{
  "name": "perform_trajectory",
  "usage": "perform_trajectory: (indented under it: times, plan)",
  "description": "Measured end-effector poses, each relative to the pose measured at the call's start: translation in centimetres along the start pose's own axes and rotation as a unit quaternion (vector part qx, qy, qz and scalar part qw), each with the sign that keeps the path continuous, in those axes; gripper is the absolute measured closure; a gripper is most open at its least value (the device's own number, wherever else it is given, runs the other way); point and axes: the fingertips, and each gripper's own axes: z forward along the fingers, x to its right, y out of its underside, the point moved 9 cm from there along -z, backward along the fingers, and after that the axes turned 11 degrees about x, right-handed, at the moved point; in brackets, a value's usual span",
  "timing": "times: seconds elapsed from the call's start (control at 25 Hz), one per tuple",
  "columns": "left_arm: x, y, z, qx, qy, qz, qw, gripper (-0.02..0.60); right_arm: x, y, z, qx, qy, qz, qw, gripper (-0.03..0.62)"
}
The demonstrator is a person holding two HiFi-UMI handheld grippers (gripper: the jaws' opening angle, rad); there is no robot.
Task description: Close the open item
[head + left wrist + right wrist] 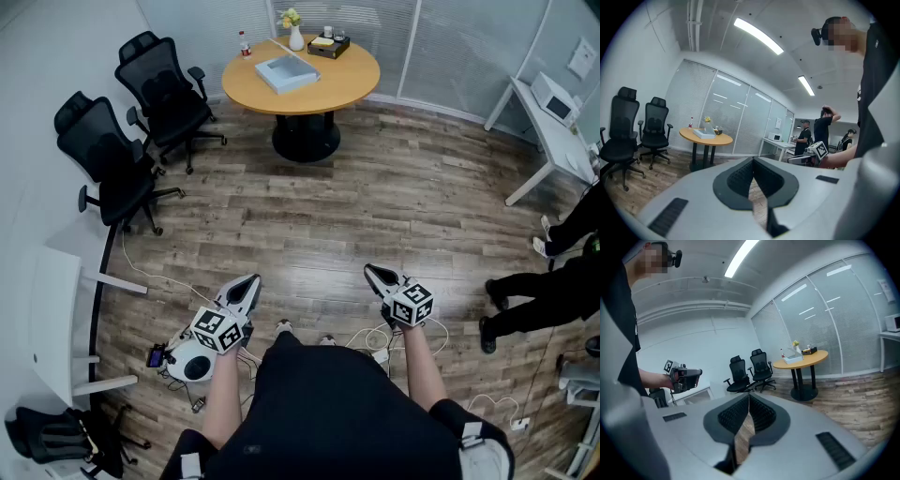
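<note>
Spanning the room, a wood-plank floor (375, 216) runs between frosted glass partitions at the far side and a white wall on the left. A round wooden table (356, 80) on a black pedestal stands at the far end, with two black office chairs (164, 89) to its left. A white desk (553, 131) with a microwave (555, 98) stands against the right side.

A pale, flat box (286, 73) lies near the middle of the table, well apart from both grippers. From here I cannot tell how its lid sits. Behind it stand a white vase (295, 36) holding yellow flowers, a red-capped bottle (245, 44) and a dark tray (329, 45) whose contents are too small to make out.

The left gripper (251, 281) and the right gripper (371, 272) hang low over the floor. Each has its jaws pressed together on nothing.
</note>
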Motion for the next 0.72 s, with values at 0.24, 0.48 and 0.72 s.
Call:
perform_trajectory:
  times: [0.24, 0.48, 0.72]
  plan:
    - [0.34, 0.04, -0.38, 0.001, -0.002, 0.001, 1.0000, 0.577, -0.13, 0.09, -0.27, 0.001, 0.002, -0.001, 1.000, 0.588]
    - [0.48, 0.11, -0.66, 0.002, -0.003, 0.003, 1.0000, 0.577, -0.43, -0.07, -0.39, 0.005, 0.003, -0.008, 1.000, 0.588]
    - [0.66, -0.11, -0.66, -0.001, 0.000, 0.004, 1.0000, 0.577, -0.36, -0.13, -0.32, -0.008, 0.009, -0.021, 1.000, 0.588]
